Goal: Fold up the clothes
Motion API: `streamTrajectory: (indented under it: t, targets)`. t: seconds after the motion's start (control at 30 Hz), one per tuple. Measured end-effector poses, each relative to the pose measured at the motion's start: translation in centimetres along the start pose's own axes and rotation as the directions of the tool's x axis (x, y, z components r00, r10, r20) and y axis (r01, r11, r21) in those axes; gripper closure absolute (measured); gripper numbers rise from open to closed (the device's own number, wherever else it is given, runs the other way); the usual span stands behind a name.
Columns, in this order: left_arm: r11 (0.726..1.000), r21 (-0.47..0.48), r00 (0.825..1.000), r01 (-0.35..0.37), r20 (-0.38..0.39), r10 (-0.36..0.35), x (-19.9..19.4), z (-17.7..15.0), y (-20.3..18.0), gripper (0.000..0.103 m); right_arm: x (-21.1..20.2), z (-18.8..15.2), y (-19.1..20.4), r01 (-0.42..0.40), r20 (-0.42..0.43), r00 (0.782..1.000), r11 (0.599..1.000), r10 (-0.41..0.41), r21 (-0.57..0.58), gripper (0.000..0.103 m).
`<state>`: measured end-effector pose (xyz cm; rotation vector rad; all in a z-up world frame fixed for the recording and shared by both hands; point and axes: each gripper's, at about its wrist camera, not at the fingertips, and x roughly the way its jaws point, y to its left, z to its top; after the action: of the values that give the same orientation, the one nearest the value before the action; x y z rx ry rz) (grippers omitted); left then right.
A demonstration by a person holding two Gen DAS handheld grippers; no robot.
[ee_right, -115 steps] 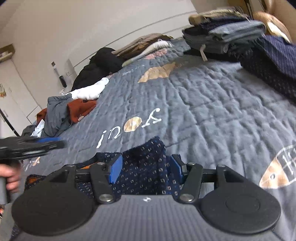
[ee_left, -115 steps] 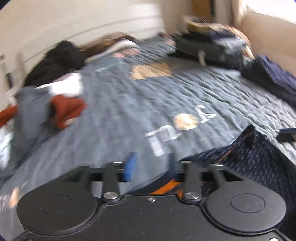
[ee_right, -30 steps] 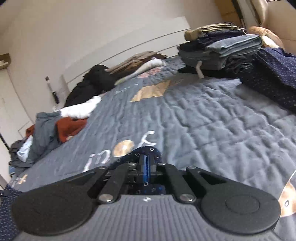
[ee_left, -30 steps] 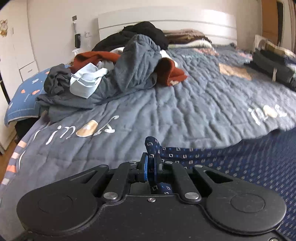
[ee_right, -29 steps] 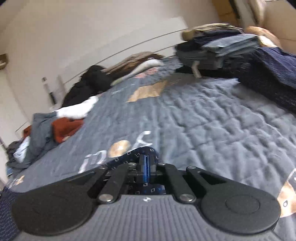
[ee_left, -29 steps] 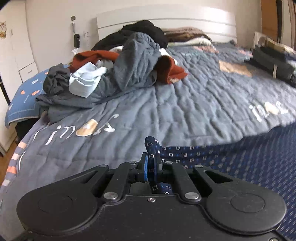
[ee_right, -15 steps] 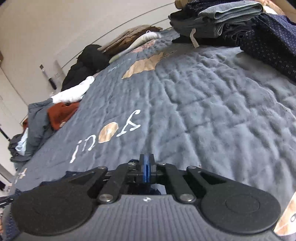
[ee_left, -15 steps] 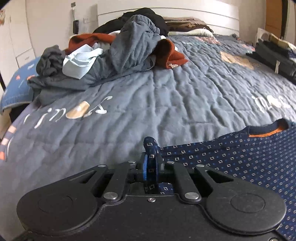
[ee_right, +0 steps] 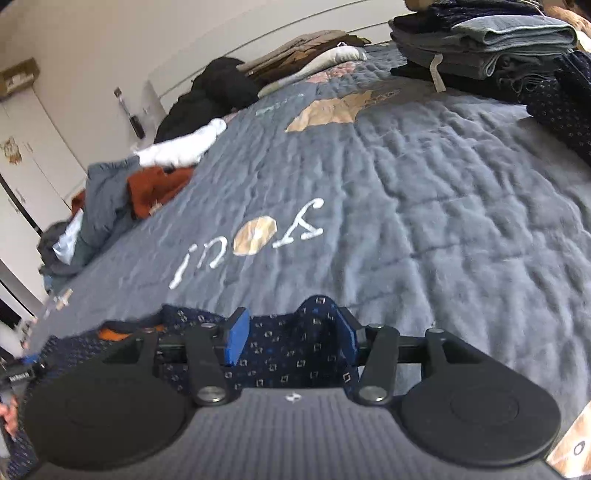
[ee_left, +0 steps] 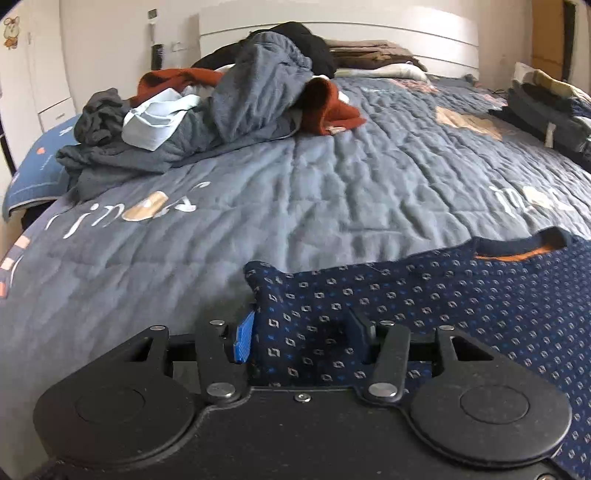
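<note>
1. Your left gripper stands with jaws spread, released; a corner of the navy patterned shirt lies loose between them at lower centre.
2. Your right gripper is likewise released over the shirt's other corner.
3. The shirt lies flat on the grey quilt; unfolded clothes sit upper left.

The middle of the grey quilt is bare, so a gripper could pass freely there from the near edge toward the headboard. On the far left a heap of loose clothes blocks the way. On the far right a stack of folded clothes stands at the edge. Near, the spread navy shirt covers the quilt.
</note>
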<state>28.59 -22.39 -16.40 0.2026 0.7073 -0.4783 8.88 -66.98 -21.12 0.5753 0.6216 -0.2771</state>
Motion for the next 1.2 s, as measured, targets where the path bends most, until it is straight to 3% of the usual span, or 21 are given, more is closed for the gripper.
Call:
streamTrajectory:
  t: [0.07,0.13,0.23,0.3,0.37,0.43,0.6,0.87,1.1,1.2]
  targets:
    - [0.999,-0.053,1.000,0.015,0.010,-0.014,0.0,-0.1,0.7,0.056,0.5,-0.3,0.3,0.015,-0.005,1.000,1.000,-0.015,-0.017,0.053]
    - [0.998,-0.067,1.000,0.013,0.013,-0.012,0.2,0.0,1.0,0.071,0.5,-0.4,0.4,0.014,0.000,1.000,1.000,-0.014,-0.020,0.053]
    - [0.996,-0.083,1.000,0.010,0.025,-0.008,0.4,0.2,1.4,0.072,0.6,-0.6,0.5,0.013,0.008,1.000,1.000,-0.013,-0.025,0.053]
    - [0.998,-0.070,0.999,0.005,0.037,-0.002,0.6,0.2,1.2,0.080,0.7,-0.8,0.6,0.013,0.013,1.000,0.999,-0.013,-0.029,0.057]
    - [0.998,-0.062,0.999,0.001,0.041,0.002,0.7,0.2,1.1,0.088,0.7,-0.9,0.8,0.020,0.019,1.000,0.999,-0.019,-0.038,0.068]
    - [0.998,-0.061,0.999,-0.001,0.051,0.004,0.7,0.3,1.2,0.095,0.8,-0.9,0.8,0.024,0.023,0.999,0.999,-0.023,-0.032,0.099]
    - [0.998,-0.062,0.994,-0.010,0.110,0.017,-0.3,0.7,1.3,0.097,0.2,-0.6,0.6,-0.011,0.068,0.998,0.999,0.009,0.030,0.100]
    - [0.999,-0.038,0.969,-0.016,0.246,0.025,-2.1,2.8,1.0,0.097,-2.0,1.0,0.5,-0.045,0.214,0.977,0.994,0.023,0.101,0.100]
    - [0.999,-0.051,0.962,-0.012,0.272,0.026,-0.8,3.8,1.0,0.097,-1.5,2.0,0.0,-0.021,0.249,0.968,0.993,-0.009,0.119,0.100]
    - [0.999,-0.051,0.972,-0.010,0.233,0.022,1.0,3.7,0.8,0.098,-0.6,2.3,-0.1,0.004,0.243,0.970,0.996,-0.025,0.085,0.101]
